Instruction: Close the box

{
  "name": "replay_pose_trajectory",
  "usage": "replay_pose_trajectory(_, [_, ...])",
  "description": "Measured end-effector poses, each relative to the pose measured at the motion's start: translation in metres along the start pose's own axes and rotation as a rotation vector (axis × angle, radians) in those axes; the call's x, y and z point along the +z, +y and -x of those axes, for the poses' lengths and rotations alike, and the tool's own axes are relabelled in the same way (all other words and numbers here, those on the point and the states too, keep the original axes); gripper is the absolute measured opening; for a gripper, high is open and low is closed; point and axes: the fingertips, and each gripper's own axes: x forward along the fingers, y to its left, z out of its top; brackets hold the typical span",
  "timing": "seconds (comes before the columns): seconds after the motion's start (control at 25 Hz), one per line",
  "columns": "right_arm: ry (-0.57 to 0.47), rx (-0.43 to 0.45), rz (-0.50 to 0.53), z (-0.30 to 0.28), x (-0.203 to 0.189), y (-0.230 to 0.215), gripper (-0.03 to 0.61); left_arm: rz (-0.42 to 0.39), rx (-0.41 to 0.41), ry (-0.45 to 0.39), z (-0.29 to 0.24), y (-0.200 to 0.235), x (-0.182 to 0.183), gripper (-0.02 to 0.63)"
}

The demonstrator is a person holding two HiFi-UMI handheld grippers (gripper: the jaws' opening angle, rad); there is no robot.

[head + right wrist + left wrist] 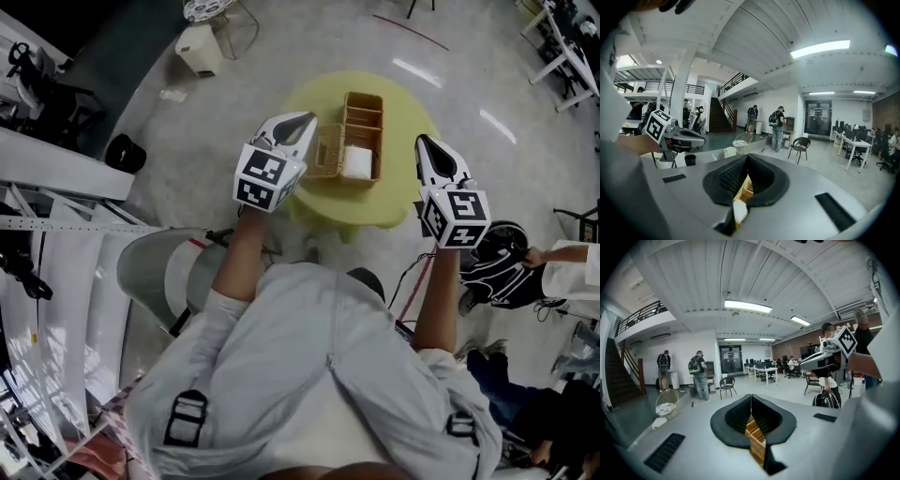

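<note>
Findings, taken from beside the person:

1. The box [364,97] stands on a round yellow table [323,94], near its middle. It is wooden, open on top and split into compartments. A white block [357,161] sits in the compartment nearest the person. A wicker part [326,152] lies along the box's left side; I cannot tell if it is the lid.

2. The left tool [305,120] is clenched, jaws together at the tips with nothing between them. It hangs over the table's left edge, tip towards the wicker part, raised clear of the box and not touching it. In the left gripper view the box [754,437] shows only below, through the slit under the closed left tool [751,397].

3. The right tool [422,142] is likewise clenched and empty. It hangs at the table's right edge, to the right of the box and apart from it. In the right gripper view the box [743,188] and white block [739,211] show beneath the closed right tool [747,157].

4. The box lies between the two tools, ahead of both
</note>
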Motion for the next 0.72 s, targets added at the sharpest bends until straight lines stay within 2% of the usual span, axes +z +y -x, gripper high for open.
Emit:
replay_pose_trajectory(0.28, [0.029,0.009,-0.013,-0.029,0.003,-0.02,0.023,0.029,0.012,0.031,-0.021,0.017,-0.006,0.031])
replay_pose_trajectory(0.48, [0.058,0.089,0.007,-0.05,-0.003,-0.025,0.023,0.11,0.061,0.062,-0.033,0.025,-0.021,0.031])
replay_pose_trajectory(0.72, [0.103,0.187,0.023,-0.075,-0.017,-0.023,0.023,0.191,0.107,0.107,-0.038,0.028,-0.061,0.031])
